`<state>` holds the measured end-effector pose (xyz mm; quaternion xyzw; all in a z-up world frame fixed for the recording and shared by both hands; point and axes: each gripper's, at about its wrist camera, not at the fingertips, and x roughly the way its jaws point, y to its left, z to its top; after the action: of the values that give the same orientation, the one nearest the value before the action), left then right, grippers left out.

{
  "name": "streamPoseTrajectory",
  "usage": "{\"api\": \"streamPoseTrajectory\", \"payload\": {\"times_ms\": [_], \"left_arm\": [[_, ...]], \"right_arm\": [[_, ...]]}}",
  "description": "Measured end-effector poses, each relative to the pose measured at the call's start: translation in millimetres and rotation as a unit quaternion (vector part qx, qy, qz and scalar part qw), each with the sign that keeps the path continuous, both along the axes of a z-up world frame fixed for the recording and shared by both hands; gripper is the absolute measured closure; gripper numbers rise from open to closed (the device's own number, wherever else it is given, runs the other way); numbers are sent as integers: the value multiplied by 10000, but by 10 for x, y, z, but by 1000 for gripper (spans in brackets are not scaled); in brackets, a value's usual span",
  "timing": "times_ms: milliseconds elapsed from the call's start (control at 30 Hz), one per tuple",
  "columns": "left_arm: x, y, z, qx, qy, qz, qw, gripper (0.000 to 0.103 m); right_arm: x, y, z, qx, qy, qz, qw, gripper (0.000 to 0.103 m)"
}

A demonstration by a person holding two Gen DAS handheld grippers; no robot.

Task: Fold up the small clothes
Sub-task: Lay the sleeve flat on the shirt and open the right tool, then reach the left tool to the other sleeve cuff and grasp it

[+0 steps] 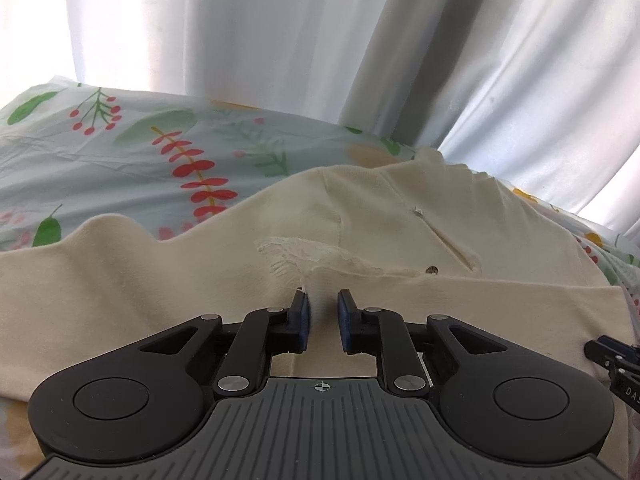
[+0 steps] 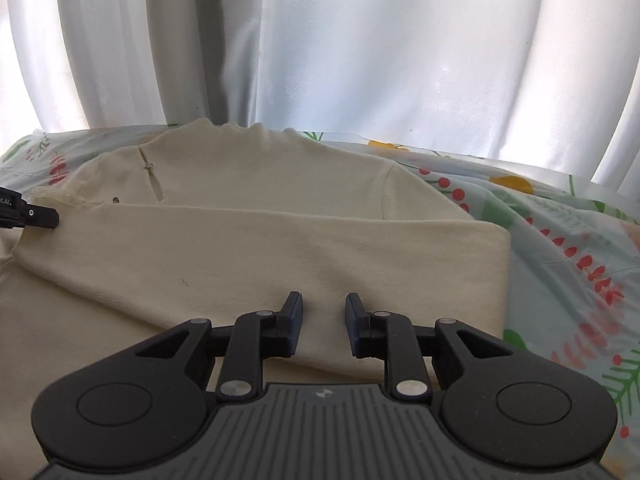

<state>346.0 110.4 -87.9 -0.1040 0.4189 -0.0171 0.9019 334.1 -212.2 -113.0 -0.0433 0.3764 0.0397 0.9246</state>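
Note:
A cream knit top (image 1: 152, 280) lies on the floral sheet, its neckline and a small slit (image 2: 154, 188) pointing toward the curtain. A fold of the same top (image 2: 280, 248) lies across its body, with a straight edge at the right. A strip of lace trim (image 1: 296, 252) shows just ahead of my left gripper (image 1: 323, 300). That gripper hovers low over the cloth, jaws slightly apart, with a ridge of cloth between the pads and no visible pinch. My right gripper (image 2: 323, 304) stands over the folded layer, jaws apart, nothing pinched. Each gripper's tip shows in the other's view (image 1: 612, 360) (image 2: 36, 216).
A pale sheet with red berry and green leaf prints (image 1: 120, 152) (image 2: 560, 240) covers the surface under the top. White curtains (image 1: 240, 40) (image 2: 360, 40) hang close behind its far edge.

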Motion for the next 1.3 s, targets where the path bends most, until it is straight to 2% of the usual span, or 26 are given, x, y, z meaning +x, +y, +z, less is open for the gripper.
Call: {"api": "streamPoseTrajectory", "payload": {"times_ms": [167, 367, 433, 500, 633, 700, 833, 900, 967, 1000, 1067, 1167, 1233, 1300], "left_arm": [[8, -45, -6, 164, -42, -19, 9999, 86], [-33, -24, 33, 89, 85, -45, 9999, 84], [-141, -25, 115, -102, -29, -212, 9997, 78], [-226, -64, 160, -154, -156, -334, 9992, 58], [-190, -143, 38, -108, 53, -328, 9994, 52], [-199, -105, -8, -98, -39, -253, 9996, 51], [-242, 93, 7, -687, -103, 12, 9976, 45], [-304, 210, 50, -837, -22, 235, 9962, 32], [-440, 373, 126, -1007, -144, 428, 9939, 27], [-533, 482, 160, -1085, -237, 579, 9921, 20], [-743, 728, 205, -1084, -400, 1036, 9879, 12], [-1062, 1203, 211, -1028, -437, 1928, 9749, 12], [-1287, 1575, 182, -1302, -508, 2537, 9571, 12], [-1499, 1928, 132, -1623, -619, 3148, 9331, 13]], "right_arm": [[75, -98, 12, 51, 53, -175, 9998, 82], [49, 2, 63, -98, 127, -77, 9998, 83], [-64, 86, 145, 131, -2, 191, 9997, 83], [-164, 209, 180, 284, -85, 483, 9984, 83], [-108, 379, 43, 177, 149, 543, 9983, 83], [-84, 387, -2, 126, 88, 474, 9988, 83], [-23, 353, -18, 86, 32, 310, 9995, 79], [-32, 306, 6, 213, 115, 176, 9996, 79], [-90, 257, 56, 439, 236, 95, 9987, 79], [-151, 226, 86, 584, 247, 105, 9979, 79], [-312, 173, 132, 861, 241, 97, 9959, 79], [-567, 105, 146, 1171, 317, 85, 9926, 79], [-694, 78, 145, 1223, 373, 88, 9918, 79], [-782, 53, 165, 1242, 389, 57, 9915, 79]]}}
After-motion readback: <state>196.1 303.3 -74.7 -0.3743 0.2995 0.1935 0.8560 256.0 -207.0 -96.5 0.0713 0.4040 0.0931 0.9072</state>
